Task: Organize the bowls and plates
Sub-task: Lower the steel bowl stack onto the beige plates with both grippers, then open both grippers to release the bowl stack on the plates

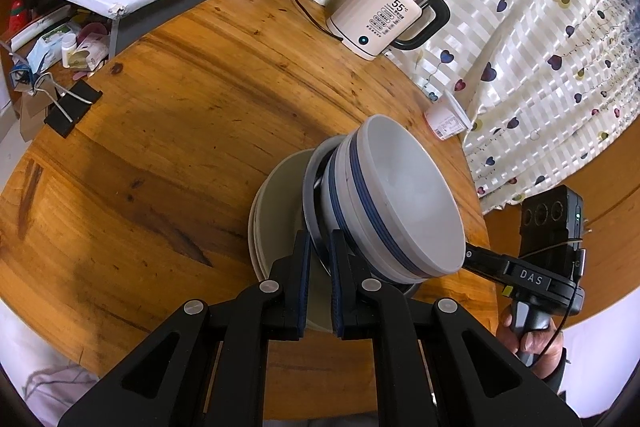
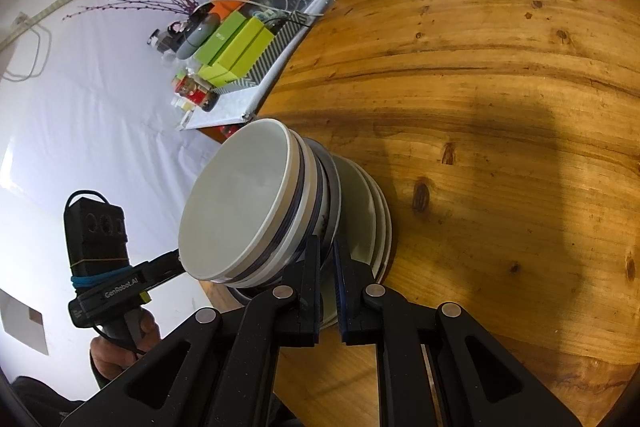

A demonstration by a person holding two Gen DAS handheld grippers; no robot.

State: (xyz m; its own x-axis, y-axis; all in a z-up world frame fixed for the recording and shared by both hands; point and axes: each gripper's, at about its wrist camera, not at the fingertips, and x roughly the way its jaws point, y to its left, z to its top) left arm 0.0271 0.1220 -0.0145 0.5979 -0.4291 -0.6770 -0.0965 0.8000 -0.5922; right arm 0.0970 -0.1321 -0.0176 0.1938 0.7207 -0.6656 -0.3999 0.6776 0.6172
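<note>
Both grippers clenched on the rim of the grey plate (image 1: 310,187) under the bowls: left gripper (image 1: 320,239) on one side, right gripper (image 2: 328,247) opposite. I'd say lift both evenly and keep the stack level, or the bowls slide. Two white bowls (image 1: 400,199) with blue bands nest on that plate, above pale plates (image 1: 276,195), in front of the kettle (image 1: 384,19) on the wooden table (image 1: 160,147).

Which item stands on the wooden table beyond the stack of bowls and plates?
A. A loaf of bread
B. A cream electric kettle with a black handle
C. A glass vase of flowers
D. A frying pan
B: the left wrist view shows a cream kettle with a black handle standing on the table, behind the stack of bowls.
</note>
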